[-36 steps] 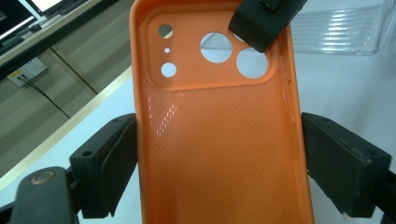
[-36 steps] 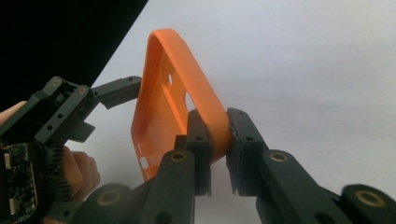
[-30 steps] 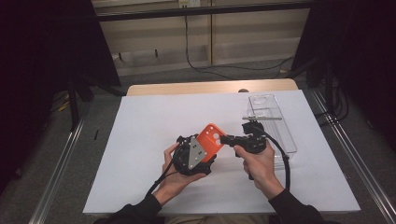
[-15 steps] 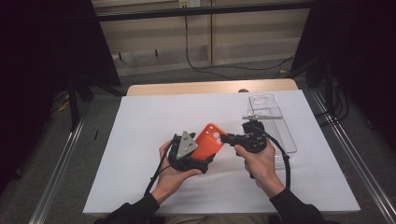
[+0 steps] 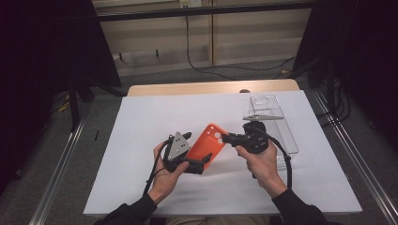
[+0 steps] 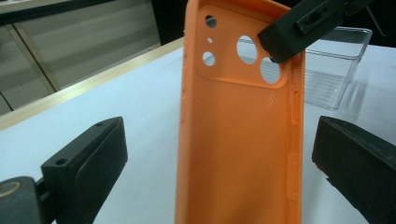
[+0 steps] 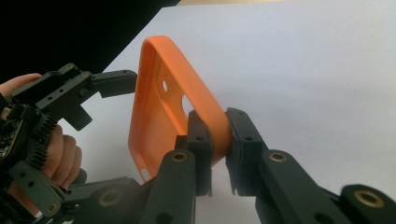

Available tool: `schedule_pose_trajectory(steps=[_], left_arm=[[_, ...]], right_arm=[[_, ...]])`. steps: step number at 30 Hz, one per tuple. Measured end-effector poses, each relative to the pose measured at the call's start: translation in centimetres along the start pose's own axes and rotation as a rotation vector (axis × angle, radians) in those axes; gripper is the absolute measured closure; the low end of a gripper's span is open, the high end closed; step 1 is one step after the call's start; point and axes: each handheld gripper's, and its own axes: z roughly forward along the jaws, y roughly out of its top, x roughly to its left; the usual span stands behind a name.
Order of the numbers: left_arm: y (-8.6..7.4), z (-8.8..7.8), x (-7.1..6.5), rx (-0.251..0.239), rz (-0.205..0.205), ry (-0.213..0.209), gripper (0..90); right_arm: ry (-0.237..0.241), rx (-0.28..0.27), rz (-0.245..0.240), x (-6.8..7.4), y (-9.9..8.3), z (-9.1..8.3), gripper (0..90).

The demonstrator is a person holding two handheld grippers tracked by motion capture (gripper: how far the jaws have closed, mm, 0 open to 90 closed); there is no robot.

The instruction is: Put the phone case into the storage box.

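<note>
While the white desk (image 5: 141,140) lies beneath, the orange phone case (image 5: 209,146) hangs above its middle, pinched at its camera end by the right gripper (image 5: 226,138); the left gripper (image 5: 201,164), jaws just spread, flanks it untouched.

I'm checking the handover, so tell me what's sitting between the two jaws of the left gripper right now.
In the left gripper view the orange phone case stands between the wide-open jaws, untouched by either. The right gripper pinches its top corner.

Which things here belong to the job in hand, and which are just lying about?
In the job:
- orange phone case
- right tool, clamped on the case's edge
- left tool, jaws just opened either side of the case

Lying about:
- clear plastic tray
- white table
</note>
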Motion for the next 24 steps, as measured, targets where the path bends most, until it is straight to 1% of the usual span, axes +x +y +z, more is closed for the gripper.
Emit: schedule_pose_trajectory(steps=[1,4,7,8,10,11,12,14,15,18,21,24], left_arm=[[-0.1,-0.1,0.1,0.005,0.003,-0.004,3.3],[-0.3,-0.3,0.3,-0.014,0.0,0.011,3.3],[-0.4,-0.4,0.5,-0.024,-0.019,0.005,3.8],[-0.5,-0.5,0.6,-0.028,-0.018,0.013,4.4],[-0.6,-0.5,0.7,-0.034,-0.03,0.017,4.3],[-0.6,-0.5,0.8,-0.031,-0.029,0.023,4.3],[-0.6,-0.5,0.9,-0.036,-0.035,0.019,4.3],[-0.7,-0.6,1.0,-0.037,-0.038,0.027,4.2],[-0.7,-0.6,1.0,-0.042,-0.047,0.026,4.2],[-0.7,-0.9,1.1,-0.045,-0.04,0.039,4.1],[-0.7,-1.1,1.1,-0.061,-0.044,0.04,3.6],[-0.7,-1.1,0.9,-0.058,-0.042,0.043,3.6]], right_arm=[[0.0,-0.003,-0.005,0.0,0.0,0.0,80.3],[0.001,-0.008,-0.015,0.0,0.1,0.0,80.3],[-0.006,-0.015,-0.027,0.1,0.1,-0.2,80.3],[-0.007,-0.018,-0.029,0.0,0.1,-0.2,80.2],[-0.008,-0.019,-0.031,0.0,0.1,-0.3,80.3],[-0.01,-0.019,-0.035,0.0,0.1,-0.3,80.2],[-0.009,-0.019,-0.035,0.0,0.1,-0.3,80.3],[-0.01,-0.018,-0.037,0.0,0.2,-0.3,80.3],[-0.01,-0.018,-0.038,0.0,0.1,-0.3,80.3],[-0.01,-0.022,-0.046,0.0,0.2,-0.3,80.3],[-0.01,-0.025,-0.048,0.1,0.3,-0.4,80.3],[-0.009,-0.032,-0.049,0.1,0.4,-0.5,80.3]])
